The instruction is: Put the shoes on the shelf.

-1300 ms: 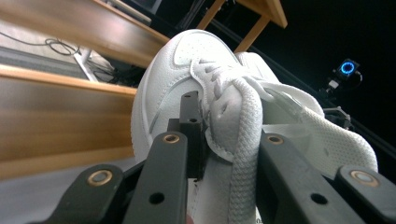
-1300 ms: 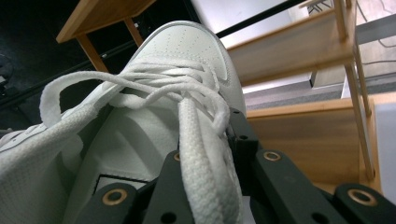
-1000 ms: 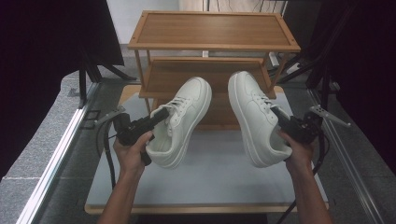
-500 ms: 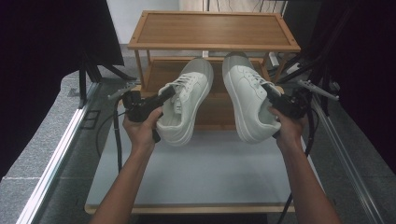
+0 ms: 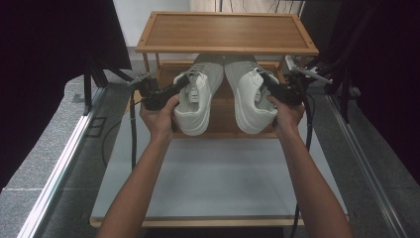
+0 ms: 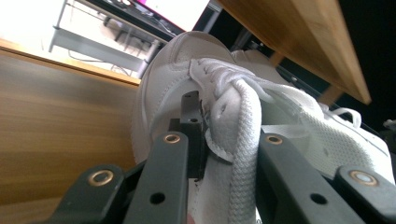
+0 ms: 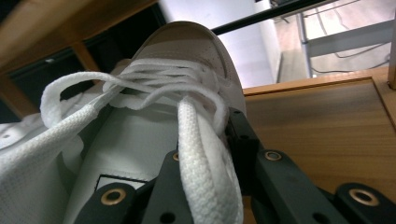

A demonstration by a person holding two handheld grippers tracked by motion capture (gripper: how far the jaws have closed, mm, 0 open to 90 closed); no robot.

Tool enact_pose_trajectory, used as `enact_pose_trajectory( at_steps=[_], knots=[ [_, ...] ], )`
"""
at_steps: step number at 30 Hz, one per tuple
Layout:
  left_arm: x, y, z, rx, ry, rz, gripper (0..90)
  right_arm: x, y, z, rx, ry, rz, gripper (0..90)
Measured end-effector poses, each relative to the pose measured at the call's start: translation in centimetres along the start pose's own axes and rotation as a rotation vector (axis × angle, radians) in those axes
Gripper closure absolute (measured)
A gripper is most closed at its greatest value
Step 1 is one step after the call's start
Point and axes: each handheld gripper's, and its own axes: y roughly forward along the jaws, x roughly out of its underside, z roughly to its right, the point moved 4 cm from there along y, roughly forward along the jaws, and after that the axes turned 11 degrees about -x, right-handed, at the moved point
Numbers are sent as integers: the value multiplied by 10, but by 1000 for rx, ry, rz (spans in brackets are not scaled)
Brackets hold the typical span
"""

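Two white lace-up sneakers lie side by side with their toes under the top of a wooden shoe rack (image 5: 225, 32). Their soles are at its middle shelf (image 5: 223, 116). My left gripper (image 5: 181, 84) is shut on the side wall of the left sneaker (image 5: 198, 99). My right gripper (image 5: 265, 82) is shut on the side wall of the right sneaker (image 5: 246, 96). In the left gripper view the black jaws clamp the left sneaker (image 6: 168, 88) at its laces. In the right gripper view the jaws pinch the right sneaker (image 7: 140, 135) beside a thick lace.
A pale table top (image 5: 218, 178) stretches from the rack to the person's side, with both forearms over it. Dark screens and stands flank the rack. Cables trail down from both grippers. The shelf board (image 7: 327, 121) runs beside the right sneaker.
Both hands have carried the sneakers forward from above the table into the rack. The toes now sit under the top shelf and the shoes are closer together.
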Motion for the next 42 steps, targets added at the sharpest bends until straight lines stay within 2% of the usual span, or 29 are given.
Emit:
enact_pose_trajectory(
  at_steps=[3,10,14,17,18,20,22,26,27,30,31,32,34,38,39,41,42],
  knots=[
    [-2,9,-2,-28,-21,3,796,0,11,1,31,-3,-15,822],
    [-7,26,-1,-70,-27,-2,796,-3,29,2,84,-2,-16,816],
    [-5,35,-2,-92,-67,-5,795,-2,37,4,111,10,-4,810],
    [-2,43,2,-136,-123,-16,788,1,43,5,128,22,-9,806],
    [-1,46,5,-148,-117,-17,784,2,46,6,139,24,-12,801],
    [2,50,9,-175,-90,-14,776,3,49,6,143,60,-4,759],
    [6,54,13,-179,-80,-5,744,2,52,2,160,49,1,716],
    [9,58,18,-168,-91,15,637,1,59,-6,145,-8,-12,591],
    [8,58,19,-143,-97,16,572,1,62,-8,117,-8,-8,547],
    [5,57,16,-119,-83,31,533,-4,60,-13,59,6,48,482],
    [3,55,16,-92,-93,31,520,-5,58,-14,45,7,52,475],
    [2,53,16,-81,-95,32,513,-6,56,-17,39,-3,42,471],
    [-2,46,18,-73,-61,48,510,-5,52,-20,54,-48,31,471],
    [-2,34,23,-44,25,49,523,-4,39,-21,35,-50,55,512],
    [-2,30,25,-31,39,49,560,-2,32,-24,25,-61,49,554],
    [-1,19,28,-5,48,48,576,-2,29,-26,21,-69,50,569],
    [-1,13,30,13,64,46,639,0,22,-28,17,-84,49,602]
  ],
)
